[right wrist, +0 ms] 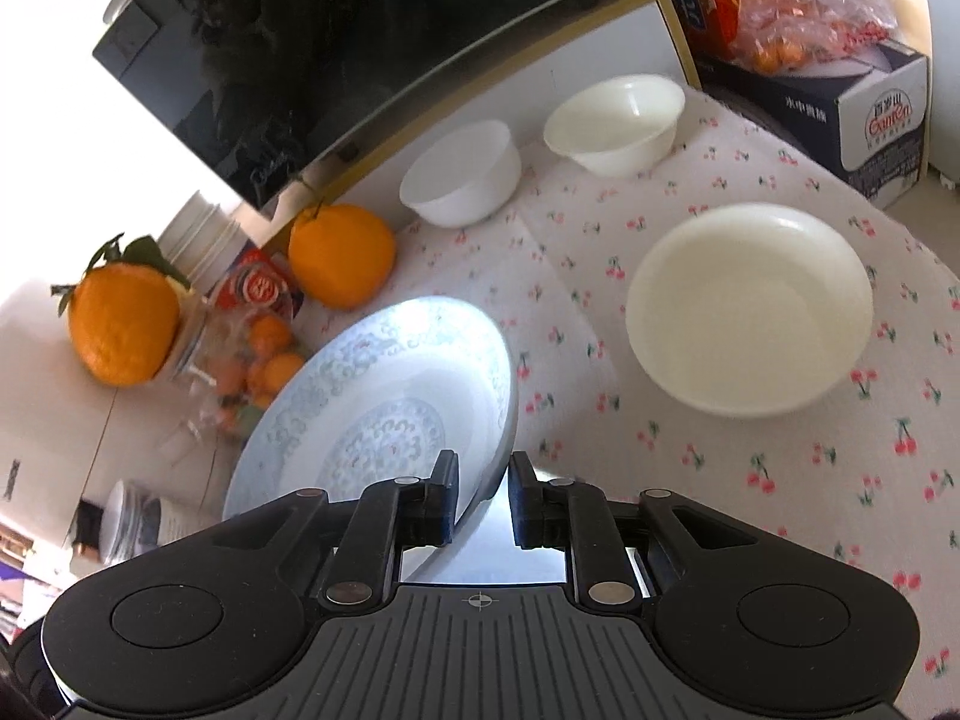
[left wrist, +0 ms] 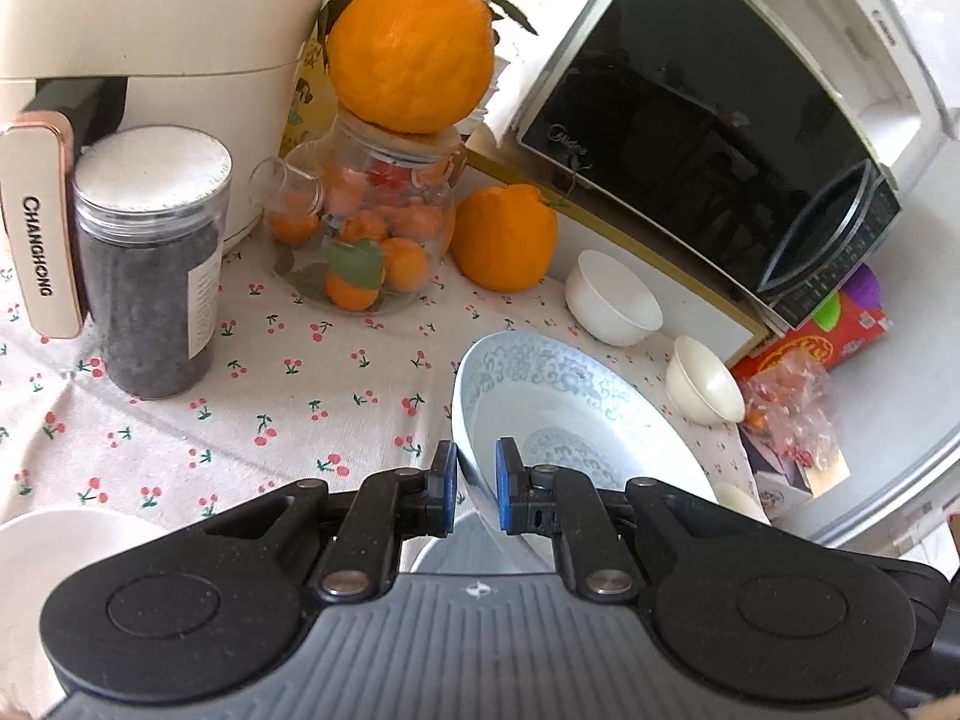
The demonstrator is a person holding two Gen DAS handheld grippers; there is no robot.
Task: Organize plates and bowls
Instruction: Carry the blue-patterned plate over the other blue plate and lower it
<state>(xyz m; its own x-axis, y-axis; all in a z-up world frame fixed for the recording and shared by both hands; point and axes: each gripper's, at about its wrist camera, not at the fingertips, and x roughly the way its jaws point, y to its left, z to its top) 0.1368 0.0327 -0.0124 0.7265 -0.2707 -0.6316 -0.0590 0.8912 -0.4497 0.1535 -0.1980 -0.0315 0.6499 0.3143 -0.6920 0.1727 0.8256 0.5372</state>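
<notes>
A pale blue patterned plate (left wrist: 558, 408) is held tilted above the cherry-print tablecloth. My left gripper (left wrist: 475, 492) is shut on its near rim. In the right wrist view the same plate (right wrist: 384, 396) sits between the jaws of my right gripper (right wrist: 483, 495), with the rim against the left finger and a gap to the right finger. Two small white bowls (left wrist: 612, 297) (left wrist: 705, 381) stand by the microwave; they also show in the right wrist view (right wrist: 462, 174) (right wrist: 615, 123). A larger cream bowl (right wrist: 750, 306) sits on the cloth to the right.
A black microwave (left wrist: 708, 120) stands at the back. An air fryer (left wrist: 150, 48), a dark jar (left wrist: 150, 258), a glass jar of oranges (left wrist: 372, 228) and loose oranges (left wrist: 504, 237) crowd the left. A box and bagged fruit (right wrist: 798, 18) stand at the right. A white dish (left wrist: 54, 552) sits near left.
</notes>
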